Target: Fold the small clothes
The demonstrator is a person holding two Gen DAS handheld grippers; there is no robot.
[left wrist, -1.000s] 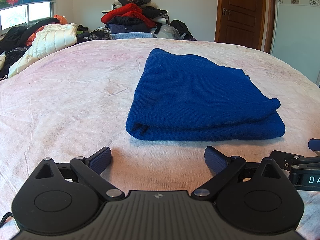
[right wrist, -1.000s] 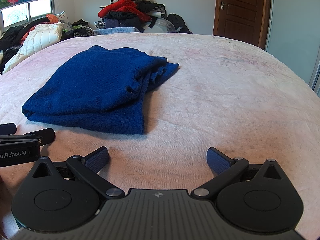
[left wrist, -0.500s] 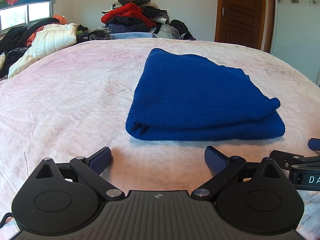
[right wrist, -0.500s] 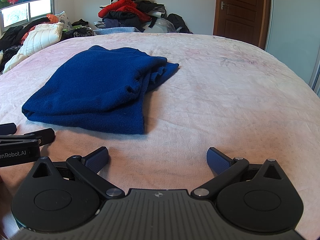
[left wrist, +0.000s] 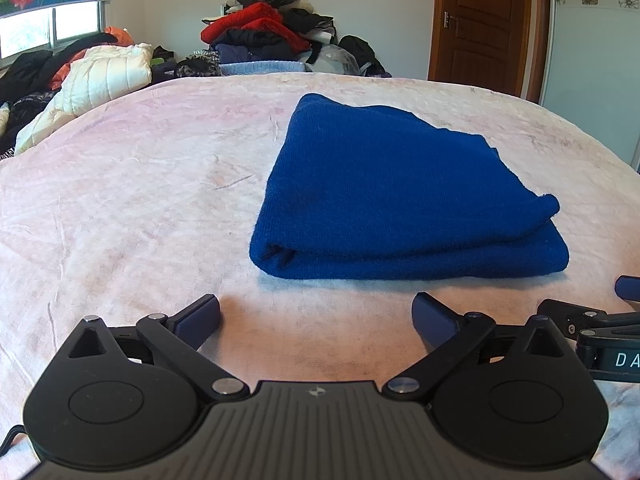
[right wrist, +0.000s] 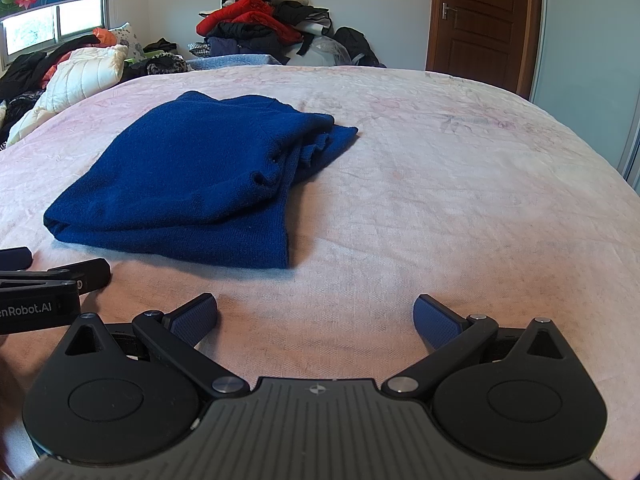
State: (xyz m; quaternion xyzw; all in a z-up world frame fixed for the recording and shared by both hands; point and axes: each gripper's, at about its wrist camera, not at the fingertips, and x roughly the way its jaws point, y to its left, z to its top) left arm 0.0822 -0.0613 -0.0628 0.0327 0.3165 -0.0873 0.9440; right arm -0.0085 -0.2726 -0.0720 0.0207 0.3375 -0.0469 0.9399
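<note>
Right now you are looking at the blue knit garment (left wrist: 400,196), which is lying folded on the pink bedspread (left wrist: 132,200); in the left wrist view it is sitting at about 1 o'clock from the fingers, and in the right wrist view (right wrist: 188,184) it is lying at about 10 o'clock. Its thick folded edge is facing you, while the layered loose edges are trailing off on its right side.

Your left gripper (left wrist: 316,314) is hovering just short of that near fold with its jaws spread wide and nothing between them. Your right gripper (right wrist: 316,316) is doing the same, wide apart and empty, over bare bedspread to the right of the garment. The two tools are sitting side by side, each showing at the edge of the other's view.

The bedspread is stretching wide and lightly wrinkled, giving you open room at 9 o'clock of the garment and at 3 o'clock. At the far edge, a heap of clothes (left wrist: 264,36) is piling up at 12 o'clock, a white quilted jacket (left wrist: 96,80) is lying at 10 o'clock under the window (left wrist: 44,28), and a wooden door (left wrist: 480,20) is standing at 1 o'clock.
</note>
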